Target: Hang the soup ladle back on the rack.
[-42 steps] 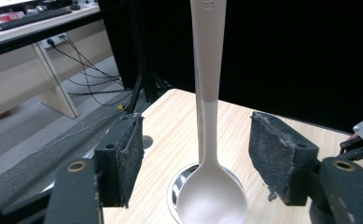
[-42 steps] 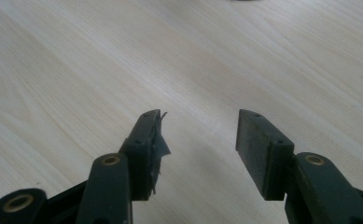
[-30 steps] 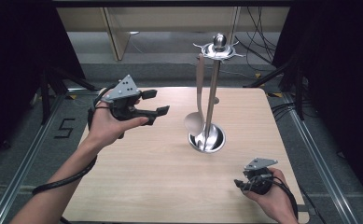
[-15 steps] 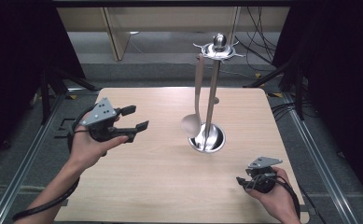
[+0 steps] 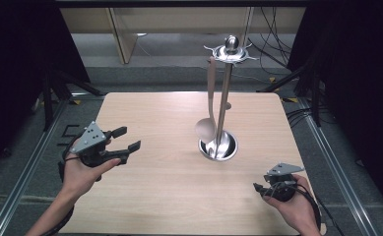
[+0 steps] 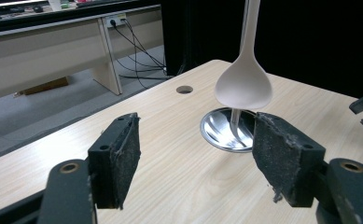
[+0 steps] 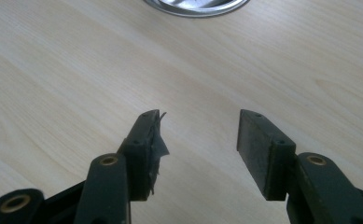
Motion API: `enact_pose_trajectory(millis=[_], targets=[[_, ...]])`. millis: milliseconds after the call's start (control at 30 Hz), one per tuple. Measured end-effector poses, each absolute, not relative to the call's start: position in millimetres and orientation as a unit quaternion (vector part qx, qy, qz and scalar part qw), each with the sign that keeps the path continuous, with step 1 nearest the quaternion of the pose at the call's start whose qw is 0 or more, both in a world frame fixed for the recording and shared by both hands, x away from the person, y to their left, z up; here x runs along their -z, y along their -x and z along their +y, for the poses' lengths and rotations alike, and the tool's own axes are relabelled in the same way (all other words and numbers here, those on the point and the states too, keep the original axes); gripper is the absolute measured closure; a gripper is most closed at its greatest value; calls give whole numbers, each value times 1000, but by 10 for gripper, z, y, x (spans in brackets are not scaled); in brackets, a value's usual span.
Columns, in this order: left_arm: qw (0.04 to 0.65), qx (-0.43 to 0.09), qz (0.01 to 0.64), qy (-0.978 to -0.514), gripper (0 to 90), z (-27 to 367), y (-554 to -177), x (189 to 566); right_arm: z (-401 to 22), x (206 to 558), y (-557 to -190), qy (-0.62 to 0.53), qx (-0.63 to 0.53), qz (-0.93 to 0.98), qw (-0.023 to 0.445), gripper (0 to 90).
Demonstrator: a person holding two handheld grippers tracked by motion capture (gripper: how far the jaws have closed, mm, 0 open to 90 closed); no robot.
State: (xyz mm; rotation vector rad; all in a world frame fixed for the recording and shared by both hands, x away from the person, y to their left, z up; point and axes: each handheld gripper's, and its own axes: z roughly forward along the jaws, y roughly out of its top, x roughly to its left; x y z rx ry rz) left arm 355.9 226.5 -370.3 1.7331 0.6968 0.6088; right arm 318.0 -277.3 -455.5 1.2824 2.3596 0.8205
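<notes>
A metal utensil stand [image 5: 223,98] rises from a round steel base [image 5: 219,146] right of the table's middle. A pale ladle-like spoon [image 5: 207,129] hangs from its top ring, bowl just above the base; the spoon's bowl [image 6: 243,85] and the base [image 6: 226,132] lie ahead in the left gripper view. My left gripper [image 5: 128,138] is held over the table's left edge, open and empty, pointing toward the stand. My right gripper [image 5: 258,189] sits low at the front right, open with bare wood between its pads [image 7: 151,138].
The wooden table [image 5: 169,187] has a small round hole [image 6: 184,89] behind the stand. A desk leg [image 5: 122,34] and cables [image 5: 272,29] lie on the floor beyond the far edge. Dark curtains flank both sides.
My left gripper has drawn back from near the stand toward the table's front left and lowered. The spoon still hangs on the stand. The right gripper has barely moved.
</notes>
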Motion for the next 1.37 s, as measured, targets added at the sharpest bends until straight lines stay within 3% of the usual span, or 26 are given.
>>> enact_pose_trajectory(millis=[367, 700, 900, 1367], targets=[[541, -280, 319, -726, 316, 2398, -3460, 4048, -2902, 4579, -3258, -455, -295, 824, 166, 500], [495, -306, 382, -718, 322, 2668, -3480, 4481, -3040, 4585, -3204, -479, -297, 807, 173, 497], [472, -292, 410, -724, 326, 2772, -3516, 4679, -3077, 4611, -3222, -489, -292, 804, 174, 496], [466, -281, 419, -727, 320, 2786, -3567, 4735, -3107, 4658, -3248, -498, -309, 792, 173, 475]])
